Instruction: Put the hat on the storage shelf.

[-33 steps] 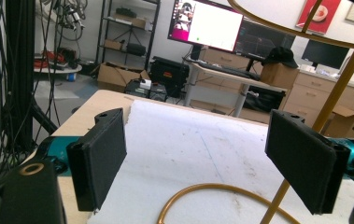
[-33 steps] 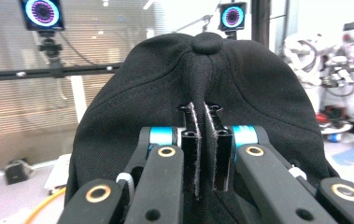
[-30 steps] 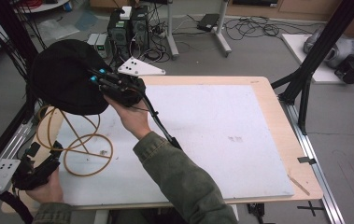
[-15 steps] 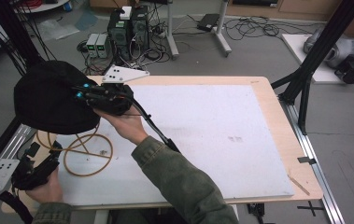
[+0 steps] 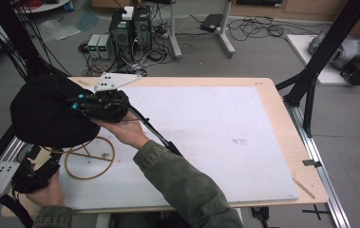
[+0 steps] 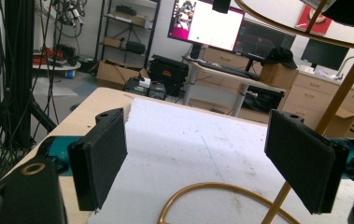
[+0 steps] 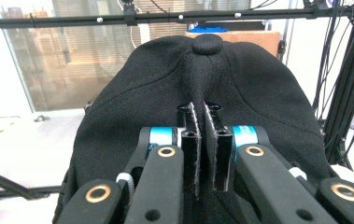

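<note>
right tongs (image 7: 201, 154) pinch a fold of the black fabric cap (image 5: 49, 114) above the gold wire stand (image 5: 90, 156); thin grip might slip. left tongs (image 6: 207, 172) gape empty.

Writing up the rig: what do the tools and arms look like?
Both tools are black with flat black pads, teal joints, brass-ringed pivots, a grey three-cornered plate on top and a trailing black cable. Sleeves are olive green.
</note>
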{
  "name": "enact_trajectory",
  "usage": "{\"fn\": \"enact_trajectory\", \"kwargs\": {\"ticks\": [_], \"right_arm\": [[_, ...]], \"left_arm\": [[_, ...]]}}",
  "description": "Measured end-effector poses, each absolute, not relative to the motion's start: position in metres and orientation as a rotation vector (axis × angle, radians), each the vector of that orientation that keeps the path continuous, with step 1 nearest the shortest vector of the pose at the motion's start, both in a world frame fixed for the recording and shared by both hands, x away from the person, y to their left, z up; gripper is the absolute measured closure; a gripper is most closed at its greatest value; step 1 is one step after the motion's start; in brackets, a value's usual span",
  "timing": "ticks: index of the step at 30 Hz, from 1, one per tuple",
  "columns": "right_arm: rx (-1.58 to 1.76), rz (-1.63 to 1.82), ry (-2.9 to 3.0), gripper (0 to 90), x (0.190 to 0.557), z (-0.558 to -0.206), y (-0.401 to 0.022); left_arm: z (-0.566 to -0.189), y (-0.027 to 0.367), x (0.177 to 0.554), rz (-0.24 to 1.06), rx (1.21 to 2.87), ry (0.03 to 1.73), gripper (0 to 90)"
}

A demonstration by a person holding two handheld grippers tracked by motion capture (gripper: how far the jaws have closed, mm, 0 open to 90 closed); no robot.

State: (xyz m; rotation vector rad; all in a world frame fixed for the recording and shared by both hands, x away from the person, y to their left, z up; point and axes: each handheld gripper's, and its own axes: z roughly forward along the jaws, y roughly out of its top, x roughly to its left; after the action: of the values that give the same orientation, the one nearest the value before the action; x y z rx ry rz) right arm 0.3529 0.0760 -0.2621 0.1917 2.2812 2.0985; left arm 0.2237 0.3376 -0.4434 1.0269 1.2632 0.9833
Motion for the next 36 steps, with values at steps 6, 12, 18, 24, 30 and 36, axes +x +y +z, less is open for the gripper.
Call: {"fn": "enact_trajectory", "kwargs": {"ticks": [6, 12, 18, 24, 30, 36], "right_arm": [[0.207, 2.04, 2.324, 86.5, 0.352, -0.265, 0.08], [0.194, 2.005, 2.338, 85.9, 0.351, -0.267, 0.083], [0.204, 2.0, 2.347, 84.1, 0.35, -0.267, 0.083], [0.21, 1.998, 2.354, 83.7, 0.35, -0.268, 0.084], [0.223, 1.979, 2.36, 77.7, 0.349, -0.269, 0.084], [0.261, 1.987, 2.394, 58.3, 0.353, -0.275, 0.085]], "left_arm": [[-0.443, 0.338, 0.224, 0.982, 1.028, 1.265, 21.1], [-0.444, 0.338, 0.224, 0.979, 1.029, 1.269, 21.1], [-0.444, 0.338, 0.224, 0.977, 1.026, 1.269, 21.2], [-0.444, 0.338, 0.223, 0.976, 1.024, 1.273, 21.2], [-0.444, 0.338, 0.223, 0.976, 1.024, 1.272, 21.2], [-0.444, 0.338, 0.223, 0.976, 1.023, 1.271, 21.3]]}}
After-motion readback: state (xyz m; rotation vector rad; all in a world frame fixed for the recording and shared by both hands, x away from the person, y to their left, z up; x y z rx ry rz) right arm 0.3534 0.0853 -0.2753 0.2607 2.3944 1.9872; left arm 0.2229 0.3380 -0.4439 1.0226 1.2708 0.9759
